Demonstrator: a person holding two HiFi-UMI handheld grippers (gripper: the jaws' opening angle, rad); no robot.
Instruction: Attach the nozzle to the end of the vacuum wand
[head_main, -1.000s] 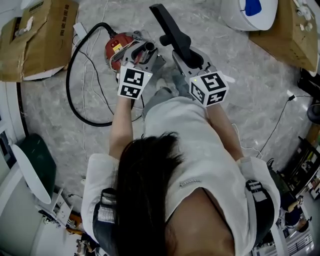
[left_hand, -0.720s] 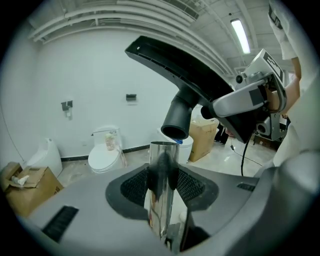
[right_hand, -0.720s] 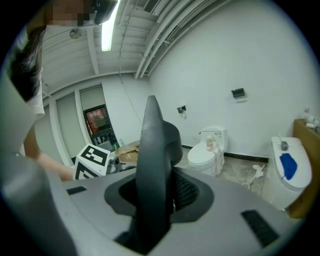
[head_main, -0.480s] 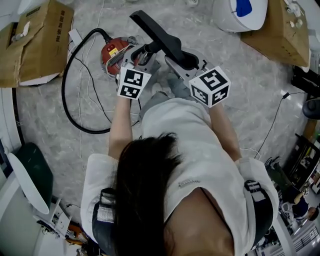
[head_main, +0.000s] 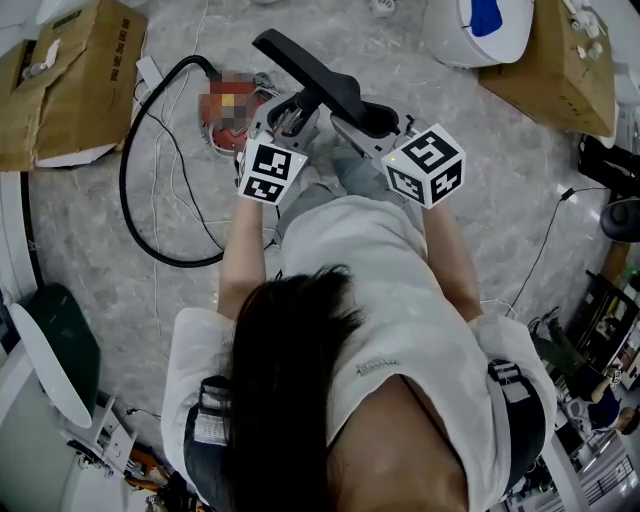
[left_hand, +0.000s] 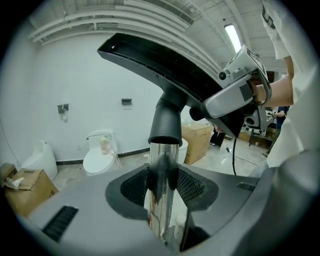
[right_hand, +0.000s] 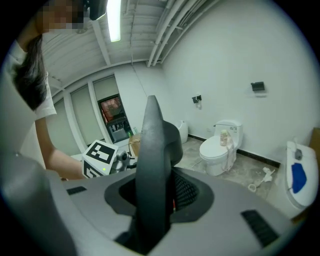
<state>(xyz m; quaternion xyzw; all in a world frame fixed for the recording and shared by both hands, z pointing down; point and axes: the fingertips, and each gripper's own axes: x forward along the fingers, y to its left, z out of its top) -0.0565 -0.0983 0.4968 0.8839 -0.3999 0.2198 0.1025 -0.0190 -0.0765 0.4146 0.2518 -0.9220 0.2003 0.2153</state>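
nozzle (head_main: 310, 72) swung left, seated on wand (left_hand: 160, 210)

Right gripper (right_hand: 152, 197) jaws clamped on black nozzle (right_hand: 152, 145), nozzle standing upright, marker cube (right_hand: 98, 156) near left, white toilet (right_hand: 220, 150) far right.

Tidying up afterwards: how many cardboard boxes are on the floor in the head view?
2. One cardboard box lies upper left, beside the black hose; the other sits at the upper right edge. More may lie out of frame.
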